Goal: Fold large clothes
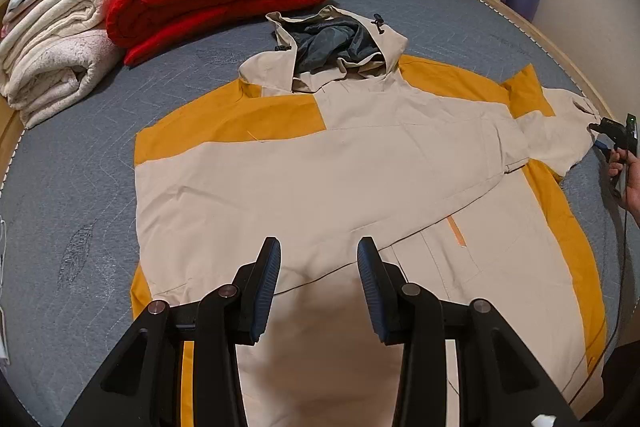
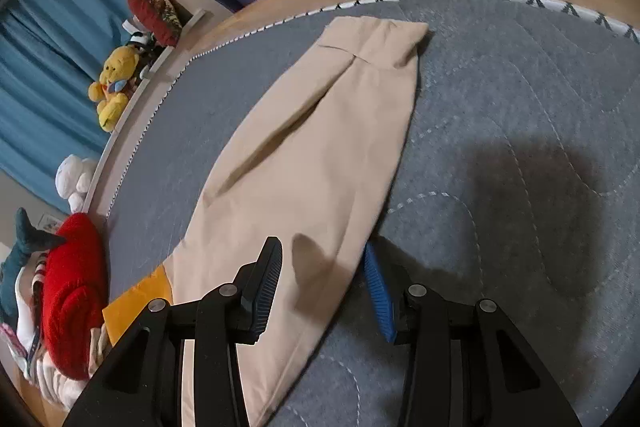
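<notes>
Left tool [image 1: 318, 283] agape, level above jacket [image 1: 340, 163]

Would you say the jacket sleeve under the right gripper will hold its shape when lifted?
Probably not. The sleeve lies flat and creased, so it would likely droop from the right gripper. It looks like thin shell fabric, probably light and perhaps slippery.

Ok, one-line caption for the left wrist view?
Open left tongs hover over a beige-and-yellow hooded jacket spread on the grey mattress.
</notes>
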Available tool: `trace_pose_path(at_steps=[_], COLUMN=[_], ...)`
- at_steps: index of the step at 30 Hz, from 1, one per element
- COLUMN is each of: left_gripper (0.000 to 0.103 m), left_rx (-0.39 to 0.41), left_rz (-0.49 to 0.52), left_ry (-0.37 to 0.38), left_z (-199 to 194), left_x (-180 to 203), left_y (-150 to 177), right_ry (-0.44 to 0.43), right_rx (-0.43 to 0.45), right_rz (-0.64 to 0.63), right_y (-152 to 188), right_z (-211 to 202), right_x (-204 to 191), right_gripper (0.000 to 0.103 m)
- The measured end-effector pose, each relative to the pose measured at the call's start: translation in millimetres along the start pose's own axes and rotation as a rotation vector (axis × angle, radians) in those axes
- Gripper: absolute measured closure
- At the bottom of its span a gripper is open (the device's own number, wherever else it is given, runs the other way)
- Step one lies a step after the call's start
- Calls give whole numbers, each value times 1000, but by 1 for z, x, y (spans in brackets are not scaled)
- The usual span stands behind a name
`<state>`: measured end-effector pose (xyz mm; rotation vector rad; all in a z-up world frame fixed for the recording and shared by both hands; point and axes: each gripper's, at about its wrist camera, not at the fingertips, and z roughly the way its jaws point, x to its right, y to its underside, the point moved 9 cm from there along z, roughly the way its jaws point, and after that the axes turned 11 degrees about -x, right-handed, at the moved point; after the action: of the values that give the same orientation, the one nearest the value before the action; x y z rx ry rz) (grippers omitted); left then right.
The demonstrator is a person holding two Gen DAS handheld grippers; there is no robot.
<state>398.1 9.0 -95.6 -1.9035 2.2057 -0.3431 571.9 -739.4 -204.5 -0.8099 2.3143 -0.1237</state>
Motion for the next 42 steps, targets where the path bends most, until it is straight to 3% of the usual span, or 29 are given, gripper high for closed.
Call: trace_pose_path(at_steps=[2,3,7,15,20,23,25,29,33,35,38,40,42], left_gripper=[66,66,66,66,66,66,66,66,66,66,66,66,66], left_rx=[-4,-4,9,39,70,86,95,100,97,94,85,74,60], left_rz=[3,4,-1,-61,-100,-137,-169,-272,-339,-348,-368,-373,-370], left_ry=[2,2,11,18,22,24,25,74,125,127,144,159,173], left_z=[1,0,-6,-23,-42,-55,-63,-75,-82,-83,-82,-80,-78], left_x=[0,0,-3,-23,-43,-61,-76,-106,-124,-128,-134,-135,-133], left_y=[0,0,-2,-5,-3,0,2,6,10,12,13,15,16], right_ry=[-9,-17,-12,9,69,108,102,-25,-234,-289,-331,-285,-242], right_rx=[15,15,49,130,154,170,186,126,-73,-152,-362,-448,-501], right_rz=[6,17,11,-105,-282,-446,-592,-854,-1055,-1092,-1112,-1133,-1112], right_y=[-3,-4,-7,-10,5,31,66,175,332,390,483,518,532], right_z=[3,5,0,-56,-96,-115,-129,-145,-147,-142,-115,-93,-80], right_x=[-1,1,0,-63,-133,-194,-250,-353,-427,-442,-438,-424,-411], right_gripper=[71,86,97,101,101,101,101,101,101,100,98,95,94])
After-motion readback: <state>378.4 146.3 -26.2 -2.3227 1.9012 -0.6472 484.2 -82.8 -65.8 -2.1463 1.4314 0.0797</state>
